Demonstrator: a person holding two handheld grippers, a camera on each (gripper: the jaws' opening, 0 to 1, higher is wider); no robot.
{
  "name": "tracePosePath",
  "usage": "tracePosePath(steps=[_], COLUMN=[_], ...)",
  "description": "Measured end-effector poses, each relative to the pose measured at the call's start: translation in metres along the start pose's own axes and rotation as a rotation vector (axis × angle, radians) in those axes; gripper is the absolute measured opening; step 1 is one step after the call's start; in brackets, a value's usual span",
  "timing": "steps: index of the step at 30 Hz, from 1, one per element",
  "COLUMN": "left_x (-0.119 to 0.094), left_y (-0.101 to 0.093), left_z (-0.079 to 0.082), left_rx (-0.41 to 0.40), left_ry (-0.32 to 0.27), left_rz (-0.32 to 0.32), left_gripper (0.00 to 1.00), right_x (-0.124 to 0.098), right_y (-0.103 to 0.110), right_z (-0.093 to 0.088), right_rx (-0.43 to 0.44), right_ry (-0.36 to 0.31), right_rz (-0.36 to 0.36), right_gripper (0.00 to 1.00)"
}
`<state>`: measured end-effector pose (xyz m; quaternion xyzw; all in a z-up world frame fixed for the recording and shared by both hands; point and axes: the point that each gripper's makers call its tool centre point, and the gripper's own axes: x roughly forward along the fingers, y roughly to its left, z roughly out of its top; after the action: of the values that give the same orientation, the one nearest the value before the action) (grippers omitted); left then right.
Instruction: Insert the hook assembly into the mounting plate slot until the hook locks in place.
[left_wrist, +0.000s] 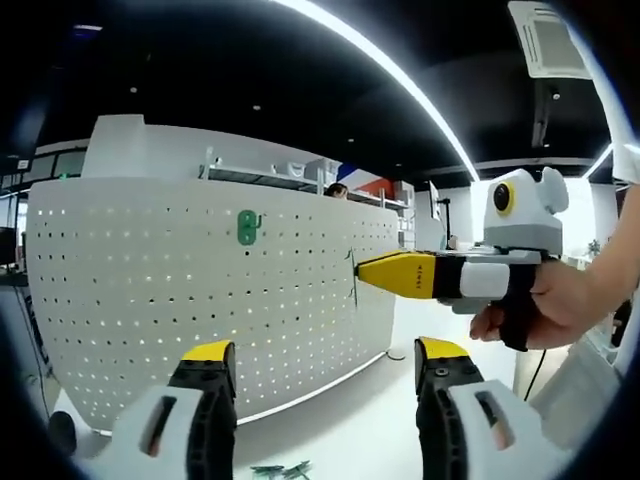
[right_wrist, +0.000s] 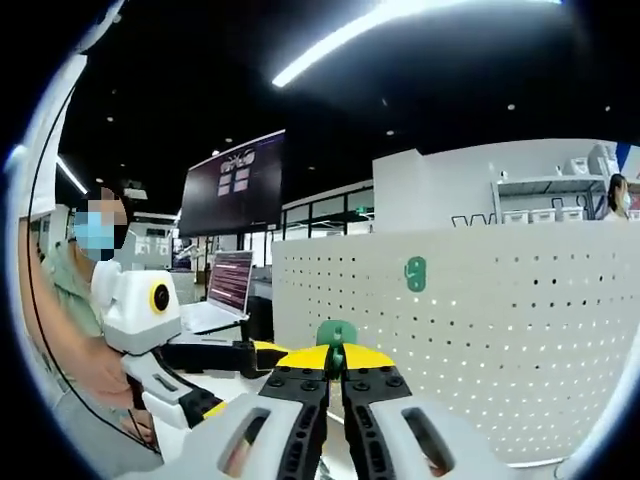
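A white perforated mounting plate (left_wrist: 150, 290) stands upright ahead, with one green hook (left_wrist: 247, 227) mounted on it. My right gripper (left_wrist: 364, 272) comes in from the right, shut on a dark green hook assembly (left_wrist: 353, 282) whose tip is at the plate's holes. In the right gripper view, the right gripper (right_wrist: 337, 368) pinches the green hook assembly (right_wrist: 337, 340) in front of the plate (right_wrist: 500, 330), and the mounted hook (right_wrist: 415, 273) sits higher up. My left gripper (left_wrist: 325, 352) is open and holds nothing, below the plate. It shows again as the left gripper (right_wrist: 240, 378) at the lower left.
Several loose green hooks (left_wrist: 280, 468) lie on the white table (left_wrist: 340, 430) in front of the plate. A person (right_wrist: 85, 300) sits at the left, beside a laptop (right_wrist: 228, 285) and a dark wall screen (right_wrist: 235, 185). Shelves (left_wrist: 290, 172) stand behind the plate.
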<state>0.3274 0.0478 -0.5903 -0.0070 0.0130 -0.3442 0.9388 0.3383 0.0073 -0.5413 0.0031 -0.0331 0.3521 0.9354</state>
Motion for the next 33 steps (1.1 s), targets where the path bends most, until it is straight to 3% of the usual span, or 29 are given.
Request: tracePosePath(steps=[10,33], left_x=[-0.013,-0.037], left_y=[0.011,0.021], left_z=[-0.003,-0.012], left_rx=[0.003,0.004], left_ry=[-0.006,-0.011], left_rz=[0.026,0.068], left_gripper=[0.74,0.72], right_x=[0.010,0.026], right_y=[-0.024,-0.064], right_z=[0.010,0.028], right_rx=[-0.012,-0.016], right_ry=[-0.004,-0.022], right_rz=[-0.085,-0.204], right_gripper=[0.01,0.01])
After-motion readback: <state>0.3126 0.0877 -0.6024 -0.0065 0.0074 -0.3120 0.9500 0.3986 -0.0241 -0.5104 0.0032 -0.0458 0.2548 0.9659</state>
